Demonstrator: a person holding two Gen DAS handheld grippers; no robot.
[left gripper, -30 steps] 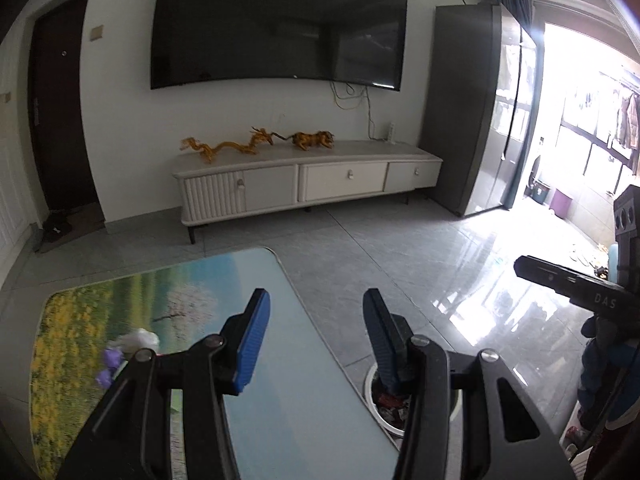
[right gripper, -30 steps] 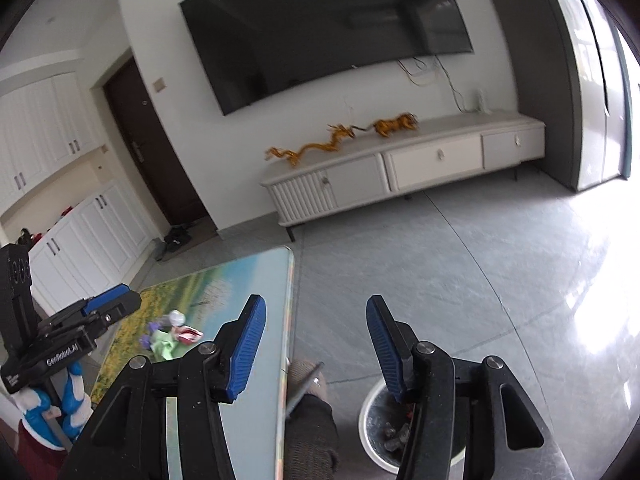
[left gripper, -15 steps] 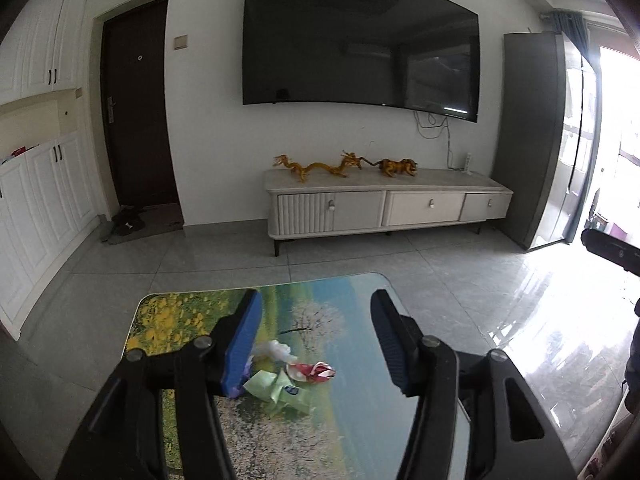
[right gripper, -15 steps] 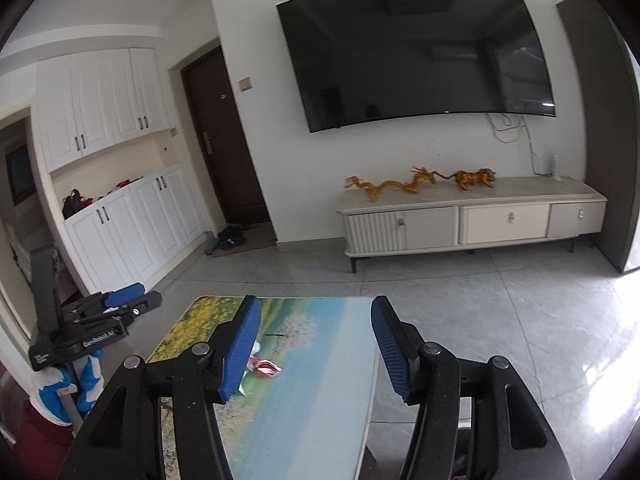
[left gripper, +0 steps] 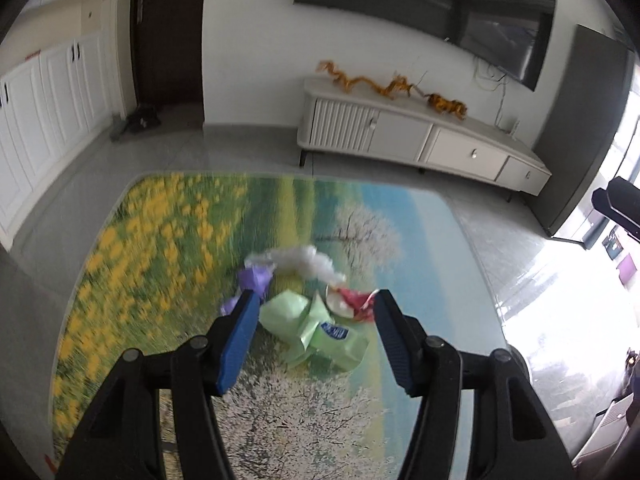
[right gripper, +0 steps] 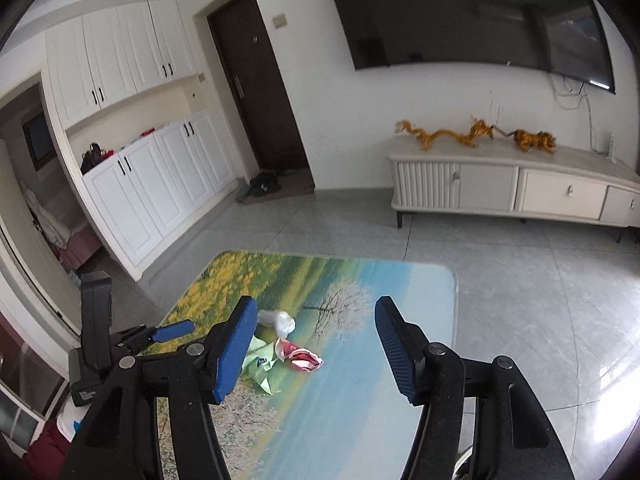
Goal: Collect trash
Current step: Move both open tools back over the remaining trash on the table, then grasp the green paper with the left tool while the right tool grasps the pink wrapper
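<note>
A small heap of trash lies on the table with the landscape print (left gripper: pixel 160 240): a green wrapper (left gripper: pixel 316 328), a red and white wrapper (left gripper: pixel 352 302), white crumpled plastic (left gripper: pixel 304 262) and purple paper (left gripper: pixel 256 278). My left gripper (left gripper: pixel 314 340) is open and empty, just above the green wrapper, its fingers either side of it. My right gripper (right gripper: pixel 316 346) is open and empty, higher above the table (right gripper: pixel 360 400); the green wrapper (right gripper: pixel 260 364), red wrapper (right gripper: pixel 302 358) and white plastic (right gripper: pixel 280 322) show between its fingers. The left gripper also shows in the right wrist view (right gripper: pixel 160 334).
A white TV cabinet (right gripper: pixel 512 188) with orange dragon figures stands against the far wall under a wall TV (right gripper: pixel 460 16). White cupboards (right gripper: pixel 132 148) line the left wall beside a dark door. Grey tile floor (right gripper: pixel 520 280) surrounds the table.
Both grippers have swung left from the bin on the floor to the table. The left gripper has dropped close over the trash heap. Both stay open.
</note>
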